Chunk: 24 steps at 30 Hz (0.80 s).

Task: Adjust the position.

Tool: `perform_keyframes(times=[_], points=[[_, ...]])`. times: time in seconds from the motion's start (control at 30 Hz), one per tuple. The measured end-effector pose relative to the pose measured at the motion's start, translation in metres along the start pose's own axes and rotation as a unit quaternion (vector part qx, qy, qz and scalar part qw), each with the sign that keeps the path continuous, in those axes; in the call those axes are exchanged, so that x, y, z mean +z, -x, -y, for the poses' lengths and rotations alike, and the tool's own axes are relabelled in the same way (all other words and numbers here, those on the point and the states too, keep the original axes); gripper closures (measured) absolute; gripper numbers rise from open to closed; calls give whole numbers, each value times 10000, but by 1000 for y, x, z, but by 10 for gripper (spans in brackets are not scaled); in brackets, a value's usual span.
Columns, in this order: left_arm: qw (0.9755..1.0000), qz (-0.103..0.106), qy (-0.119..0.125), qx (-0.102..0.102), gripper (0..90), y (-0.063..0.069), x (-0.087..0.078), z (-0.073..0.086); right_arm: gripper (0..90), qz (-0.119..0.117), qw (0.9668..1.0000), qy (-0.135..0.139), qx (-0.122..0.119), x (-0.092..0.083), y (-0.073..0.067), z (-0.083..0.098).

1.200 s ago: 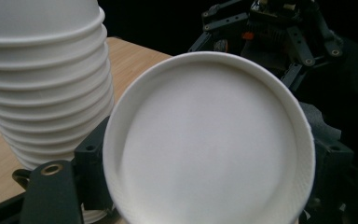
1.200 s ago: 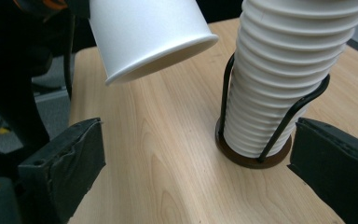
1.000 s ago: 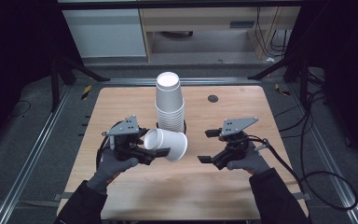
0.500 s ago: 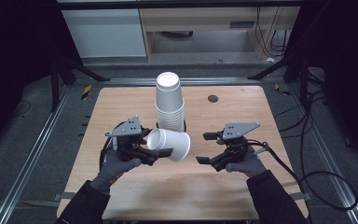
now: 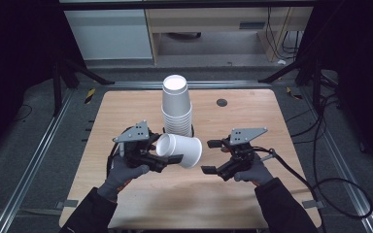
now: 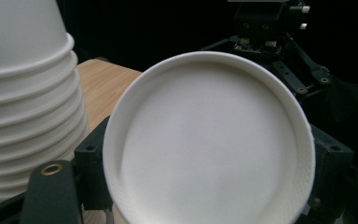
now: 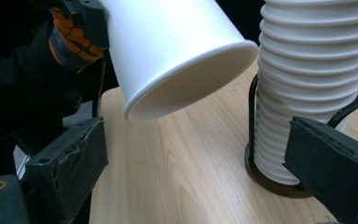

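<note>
A white paper cup point(image 5: 180, 150) lies on its side above the table, with my left gripper point(image 5: 167, 149) shut on its base end. Its flat bottom point(image 6: 209, 144) faces the left gripper view, and its open mouth point(image 7: 168, 46) points toward my right gripper point(image 5: 207, 156). The right gripper hovers just right of the cup's rim. Its jaws have just been opening and stand apart with nothing between them point(image 7: 200, 158). Behind the held cup, a tall stack of upside-down white cups point(image 5: 177, 104) stands in a black wire holder point(image 7: 254, 116).
The wooden table point(image 5: 126, 111) has a small black round spot point(image 5: 222, 102) at the back right. Cables trail from the right gripper off the table's right side. Metal rails run along both sides, and dark floor and cabinets lie beyond.
The right gripper has edged left, closer to the cup's mouth. The left gripper and the cup have stayed almost in place.
</note>
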<state>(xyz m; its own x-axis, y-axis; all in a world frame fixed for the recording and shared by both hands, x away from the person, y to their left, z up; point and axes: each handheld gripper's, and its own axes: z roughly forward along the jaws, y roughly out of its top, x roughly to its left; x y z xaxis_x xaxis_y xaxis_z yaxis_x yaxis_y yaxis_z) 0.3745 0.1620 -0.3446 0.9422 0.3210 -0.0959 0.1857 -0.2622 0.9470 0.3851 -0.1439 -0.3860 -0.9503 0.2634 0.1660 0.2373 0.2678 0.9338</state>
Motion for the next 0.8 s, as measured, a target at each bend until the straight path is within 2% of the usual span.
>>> perform_keyframes(times=[0.1, 0.27, 0.63, 0.8], points=[[10000, 64, 18, 66, 217, 3, 4, -3, 63, -24, 10000, 78, -2, 1, 0, 0], [9998, 147, 46, 115, 217, 4, 8, -5, 74, -271, 9995, 163, 12, 1, -1, 0], [9993, 339, 50, 173, 217, 6, 17, -4, 58, -333, 9993, 162, 87, 6, -1, 1], [9988, 452, 52, 175, 217, 7, 22, -2, 57, -294, 9996, 2, -57, 12, -4, 1]])
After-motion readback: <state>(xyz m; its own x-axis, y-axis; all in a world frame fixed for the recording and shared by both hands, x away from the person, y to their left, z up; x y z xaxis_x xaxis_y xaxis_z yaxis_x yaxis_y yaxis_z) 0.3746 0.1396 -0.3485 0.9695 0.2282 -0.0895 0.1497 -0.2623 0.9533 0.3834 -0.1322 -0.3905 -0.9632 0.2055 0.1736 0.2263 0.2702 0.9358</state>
